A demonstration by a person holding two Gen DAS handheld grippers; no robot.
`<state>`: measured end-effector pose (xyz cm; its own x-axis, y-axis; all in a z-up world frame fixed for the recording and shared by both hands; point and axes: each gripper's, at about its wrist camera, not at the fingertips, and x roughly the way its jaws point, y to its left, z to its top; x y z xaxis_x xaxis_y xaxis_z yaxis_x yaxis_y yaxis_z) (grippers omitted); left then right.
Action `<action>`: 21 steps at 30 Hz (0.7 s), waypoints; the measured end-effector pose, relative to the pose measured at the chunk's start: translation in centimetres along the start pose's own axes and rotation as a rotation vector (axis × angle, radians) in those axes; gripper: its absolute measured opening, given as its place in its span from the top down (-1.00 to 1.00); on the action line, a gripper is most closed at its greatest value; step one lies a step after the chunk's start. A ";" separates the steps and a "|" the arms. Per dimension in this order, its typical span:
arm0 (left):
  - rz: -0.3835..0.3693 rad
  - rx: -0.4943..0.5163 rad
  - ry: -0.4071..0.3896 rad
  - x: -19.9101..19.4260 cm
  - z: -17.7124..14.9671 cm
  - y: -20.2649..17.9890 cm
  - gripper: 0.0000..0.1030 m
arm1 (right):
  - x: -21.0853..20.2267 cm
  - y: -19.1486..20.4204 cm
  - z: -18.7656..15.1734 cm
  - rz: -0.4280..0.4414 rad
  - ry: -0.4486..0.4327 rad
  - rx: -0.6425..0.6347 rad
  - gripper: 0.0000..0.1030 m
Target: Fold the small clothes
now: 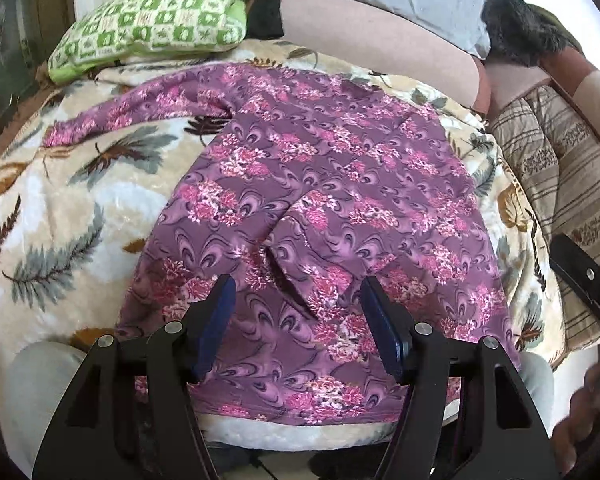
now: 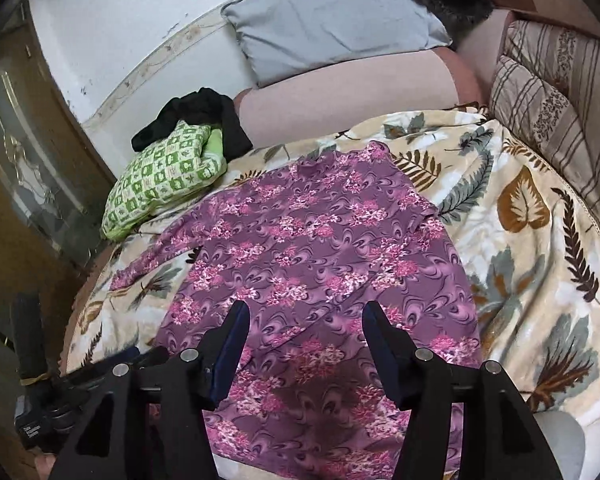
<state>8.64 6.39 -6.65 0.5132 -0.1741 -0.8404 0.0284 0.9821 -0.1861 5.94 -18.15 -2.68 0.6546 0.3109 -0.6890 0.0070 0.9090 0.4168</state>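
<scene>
A purple floral long-sleeved top (image 1: 324, 184) lies spread on a leaf-print blanket (image 1: 60, 200). Its left sleeve (image 1: 140, 112) stretches out to the left; the right sleeve is folded over the body. My left gripper (image 1: 298, 284) is open and empty, hovering above the top's lower part near the hem. In the right wrist view the same top (image 2: 312, 248) lies flat, and my right gripper (image 2: 306, 312) is open and empty above its lower half. The left gripper's body shows at the lower left of that view (image 2: 40, 400).
A green checked pillow (image 1: 152, 20) with a black garment (image 2: 204, 120) lies at the back left. A grey pillow (image 2: 332, 20) leans on the pink sofa back (image 2: 340, 92). Striped cushions (image 2: 548, 100) stand at the right. The blanket (image 2: 520, 240) covers the seat.
</scene>
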 end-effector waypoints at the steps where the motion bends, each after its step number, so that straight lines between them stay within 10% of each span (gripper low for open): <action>1: -0.001 -0.013 0.001 0.0 0.1 0.4 -0.26 | 0.0 0.2 0.1 0.020 0.012 0.004 -0.10; 21: 0.131 -0.523 -0.004 6.1 11.9 26.1 -0.26 | 9.9 7.2 1.1 0.132 0.188 -0.105 -0.09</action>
<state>22.73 31.82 -10.60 0.4874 -0.0509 -0.8717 -0.4664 0.8288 -0.3092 13.27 -8.87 -5.87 0.4924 0.4663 -0.7349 -0.1543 0.8778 0.4535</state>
